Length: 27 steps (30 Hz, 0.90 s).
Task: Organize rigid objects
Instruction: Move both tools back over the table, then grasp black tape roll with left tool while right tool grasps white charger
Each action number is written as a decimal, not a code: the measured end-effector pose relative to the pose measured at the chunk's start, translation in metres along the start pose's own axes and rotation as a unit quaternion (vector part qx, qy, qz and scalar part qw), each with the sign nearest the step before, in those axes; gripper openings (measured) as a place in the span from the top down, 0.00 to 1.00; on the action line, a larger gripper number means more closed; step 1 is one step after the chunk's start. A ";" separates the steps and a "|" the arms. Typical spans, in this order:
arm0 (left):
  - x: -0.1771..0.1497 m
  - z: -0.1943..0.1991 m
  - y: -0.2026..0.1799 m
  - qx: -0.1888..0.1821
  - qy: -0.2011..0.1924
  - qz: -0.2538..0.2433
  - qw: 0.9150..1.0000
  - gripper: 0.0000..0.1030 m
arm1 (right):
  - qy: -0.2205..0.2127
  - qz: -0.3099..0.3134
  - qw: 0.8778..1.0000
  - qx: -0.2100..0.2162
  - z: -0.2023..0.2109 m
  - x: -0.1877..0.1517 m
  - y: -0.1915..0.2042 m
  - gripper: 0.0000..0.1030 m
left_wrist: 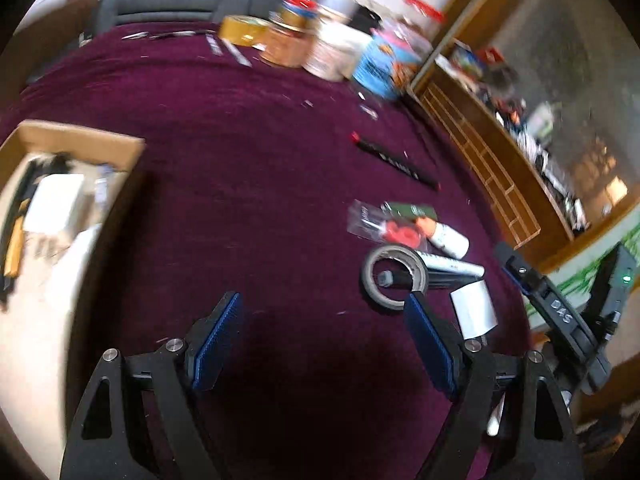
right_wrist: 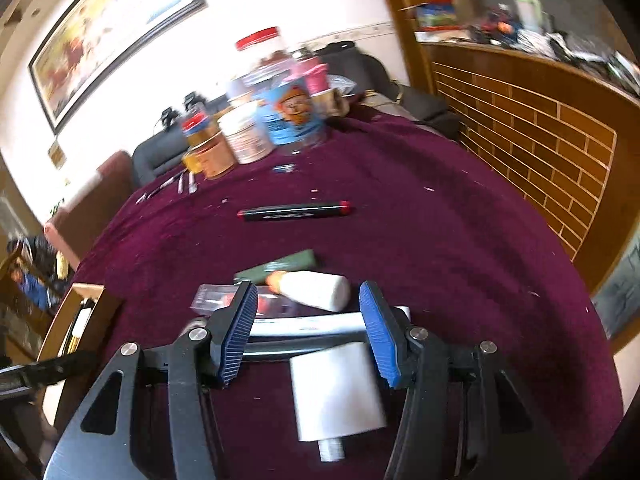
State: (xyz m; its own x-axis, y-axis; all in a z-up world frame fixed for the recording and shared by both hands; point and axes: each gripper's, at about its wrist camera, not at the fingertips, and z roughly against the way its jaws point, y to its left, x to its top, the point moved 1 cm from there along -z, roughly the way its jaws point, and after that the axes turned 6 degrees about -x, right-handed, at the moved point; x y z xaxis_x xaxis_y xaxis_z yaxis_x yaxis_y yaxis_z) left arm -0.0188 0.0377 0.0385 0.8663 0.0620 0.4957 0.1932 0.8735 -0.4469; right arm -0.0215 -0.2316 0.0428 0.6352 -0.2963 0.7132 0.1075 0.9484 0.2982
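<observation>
My left gripper (left_wrist: 324, 300) hangs open over bare maroon cloth, nothing between its fingers. A grey tape roll (left_wrist: 394, 276) lies just beyond its right fingertip. My right gripper (right_wrist: 309, 292) is open above a heap of items. A white bottle (right_wrist: 336, 388) lies on the cloth under its jaws, untouched. Ahead of the fingertips lie a white tube (right_wrist: 312, 324), an orange-capped glue bottle (right_wrist: 316, 288), a green flat piece (right_wrist: 288, 262) and a clear packet (right_wrist: 216, 298). A black marker (right_wrist: 296, 212) with red ends lies farther back. An open cardboard box (left_wrist: 80, 140) sits at the left.
Several jars and tins (right_wrist: 256, 128) crowd the table's far edge, with small thin tools (left_wrist: 228, 48) beside them. A wooden shelf unit (left_wrist: 480, 152) with clutter runs along the right. The table drops off at the box's left side.
</observation>
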 end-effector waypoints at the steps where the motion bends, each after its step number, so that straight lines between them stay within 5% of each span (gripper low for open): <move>1: 0.000 -0.008 -0.005 0.009 0.006 -0.009 1.000 0.25 | -0.002 -0.006 1.000 -0.001 -0.002 -0.004 -0.005 0.50; 3: 0.001 -0.022 -0.014 0.020 0.009 -0.025 0.999 0.26 | 0.023 -0.016 1.000 -0.014 -0.010 -0.008 -0.011 0.50; 7: 0.000 -0.041 -0.022 0.022 0.015 -0.063 0.998 0.30 | 0.007 0.005 1.000 -0.013 -0.005 -0.007 -0.006 0.50; 10: 0.003 -0.060 -0.030 0.027 0.034 -0.093 0.995 0.52 | 0.007 0.015 1.000 -0.015 -0.006 -0.008 -0.004 0.50; 13: 0.007 -0.063 -0.040 0.015 0.036 -0.120 0.992 0.90 | 0.009 0.002 1.000 -0.012 -0.006 -0.010 -0.011 0.50; 24: 0.009 -0.079 -0.055 0.036 0.021 -0.130 0.991 0.85 | 0.039 -0.060 0.997 0.011 -0.018 -0.008 -0.038 0.50; 27: 0.008 -0.078 -0.057 0.020 0.030 -0.126 0.991 0.94 | 0.044 -0.066 0.997 0.012 -0.019 -0.007 -0.041 0.50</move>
State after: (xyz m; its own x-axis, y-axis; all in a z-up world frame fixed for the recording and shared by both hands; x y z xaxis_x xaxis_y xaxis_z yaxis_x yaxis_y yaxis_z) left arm 0.0132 -0.0494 0.0094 0.8191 -0.1879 0.5420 0.3891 0.8762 -0.2843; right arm -0.0159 -0.2661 0.0132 0.6818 -0.4057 0.6087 0.1768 0.8989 0.4010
